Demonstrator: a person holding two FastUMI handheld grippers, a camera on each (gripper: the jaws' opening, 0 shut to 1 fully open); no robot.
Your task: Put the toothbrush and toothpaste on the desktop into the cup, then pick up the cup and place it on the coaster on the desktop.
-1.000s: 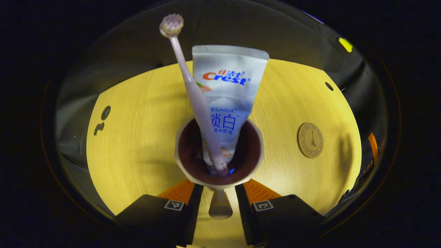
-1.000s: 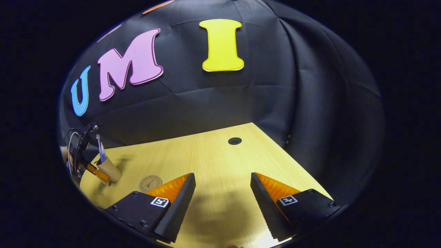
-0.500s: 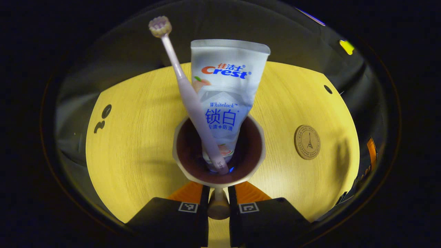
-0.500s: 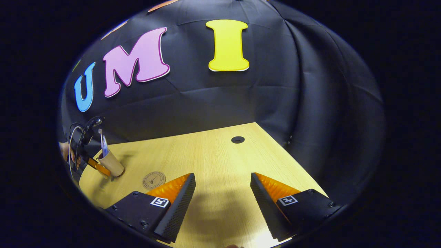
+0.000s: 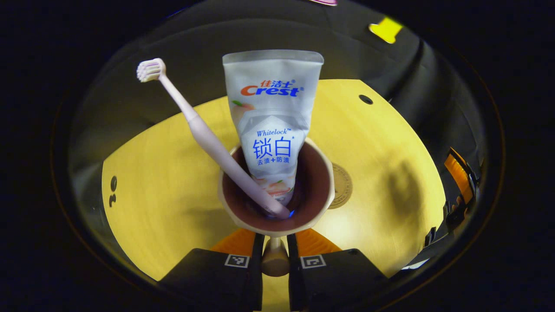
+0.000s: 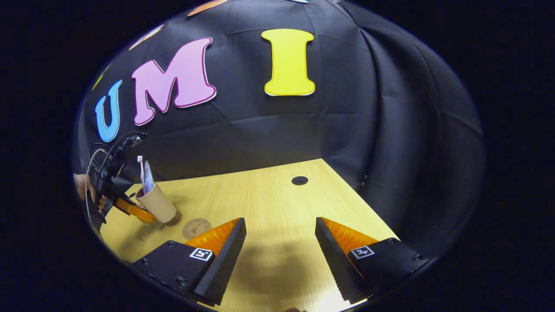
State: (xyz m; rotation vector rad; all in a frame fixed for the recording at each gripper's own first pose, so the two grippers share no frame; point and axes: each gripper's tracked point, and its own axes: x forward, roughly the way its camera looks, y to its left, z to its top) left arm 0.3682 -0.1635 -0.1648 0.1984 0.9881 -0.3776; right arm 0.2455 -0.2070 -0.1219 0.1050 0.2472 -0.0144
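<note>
— Two tools: what does each hold?
— On the wooden surface (image 6: 269, 203), left tool (image 5: 275, 260) pinches the cup (image 5: 276, 190) by its handle; right tool (image 6: 279, 255) gapes wide, holding nothing.
— Contents?
— Toothpaste tube (image 5: 272, 117) and toothbrush (image 5: 195, 125) stand inside; coaster (image 5: 341, 185) partly hidden just behind the cup.

A staged recording booth, not a lived-in room: black cloth wall (image 6: 347, 130) draped in folds close behind a pale wood-grain counter (image 6: 269, 203), cable hole (image 6: 299, 180) near its far edge, lit brightly against dark surroundings.
</note>
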